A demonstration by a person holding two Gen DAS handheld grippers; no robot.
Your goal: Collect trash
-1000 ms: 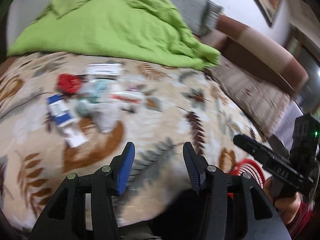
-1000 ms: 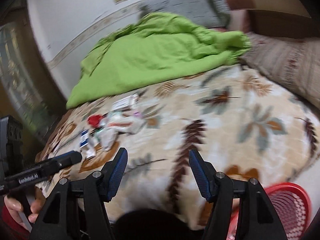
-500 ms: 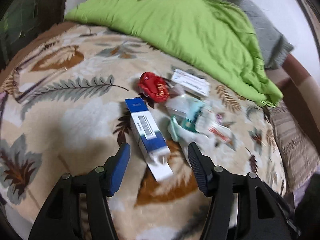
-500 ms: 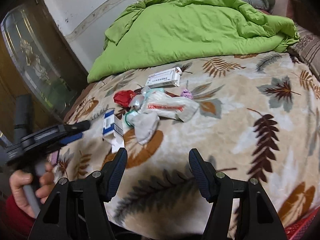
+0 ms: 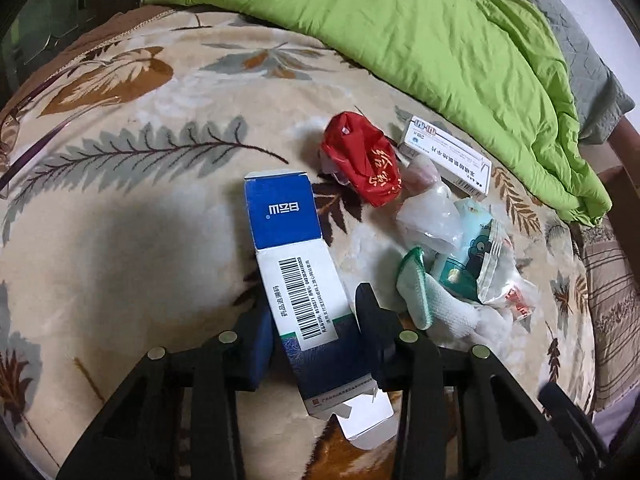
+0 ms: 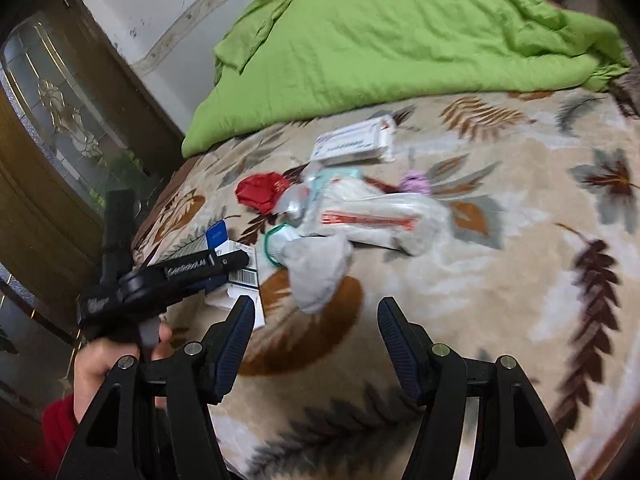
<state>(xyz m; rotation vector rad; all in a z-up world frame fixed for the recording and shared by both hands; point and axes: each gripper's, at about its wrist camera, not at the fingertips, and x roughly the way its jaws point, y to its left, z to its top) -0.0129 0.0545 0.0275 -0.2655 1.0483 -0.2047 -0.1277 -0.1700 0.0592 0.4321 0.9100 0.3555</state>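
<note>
Change: the left gripper (image 5: 316, 320) has been brought down around the blue-and-white cardboard box (image 5: 298, 276).
Left jaws: spread beside the box, not pinching.
Right gripper (image 6: 316, 344): spread, nothing held.
Writing: a barcode is printed on the box.

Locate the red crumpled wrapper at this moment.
In the left wrist view the red crumpled wrapper lies on the leaf-patterned blanket, just right of the blue and white box's far end, left of the white medicine box.

A bed (image 5: 120, 208) with a leaf-print blanket carries a green quilt (image 5: 440, 32) at its far side. On the blanket lie a blue-and-white box (image 5: 292, 256), a red wrapper (image 5: 364, 160), a white box (image 5: 448, 156), clear bags (image 5: 432, 220) and a pale sock (image 5: 444, 312), clustered and touching.
</note>
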